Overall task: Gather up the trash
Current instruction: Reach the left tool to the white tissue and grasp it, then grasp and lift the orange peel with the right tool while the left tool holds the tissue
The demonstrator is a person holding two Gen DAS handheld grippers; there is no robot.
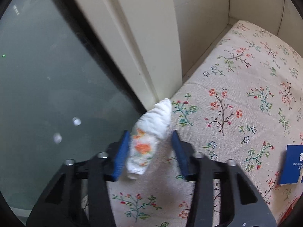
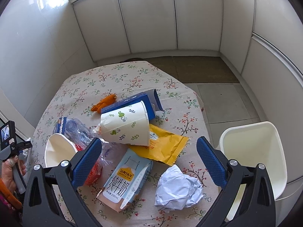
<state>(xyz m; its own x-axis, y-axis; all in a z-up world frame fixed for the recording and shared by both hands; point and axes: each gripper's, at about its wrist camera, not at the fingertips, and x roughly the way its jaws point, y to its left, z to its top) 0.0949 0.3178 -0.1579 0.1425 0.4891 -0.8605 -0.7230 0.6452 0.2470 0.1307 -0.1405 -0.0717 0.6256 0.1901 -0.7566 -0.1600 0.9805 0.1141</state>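
In the left wrist view a crumpled white tissue with an orange print (image 1: pixel 149 138) lies between the blue pads of my left gripper (image 1: pixel 150 151). The pads stand apart; only the left pad is against it. In the right wrist view my right gripper (image 2: pixel 149 160) is open and empty above a trash pile on the floral tablecloth (image 2: pixel 132 79): a milk carton (image 2: pixel 125 179), a crumpled paper ball (image 2: pixel 178 187), a paper cup on its side (image 2: pixel 126 126), a yellow wrapper (image 2: pixel 166 147), a blue box (image 2: pixel 136 102), an orange peel (image 2: pixel 104 102). A cream bin (image 2: pixel 255 160) stands at the table's right edge.
A white bowl (image 2: pixel 58 151), a clear plastic wrapper (image 2: pixel 81 132) and a red packet (image 2: pixel 92 174) lie left of the pile. A dark glass panel (image 1: pixel 47 85) and a cream frame (image 1: pixel 142 37) border the table's left side. White cabinets (image 2: pixel 151 19) stand behind. A blue box edge (image 1: pixel 293 164) shows at right.
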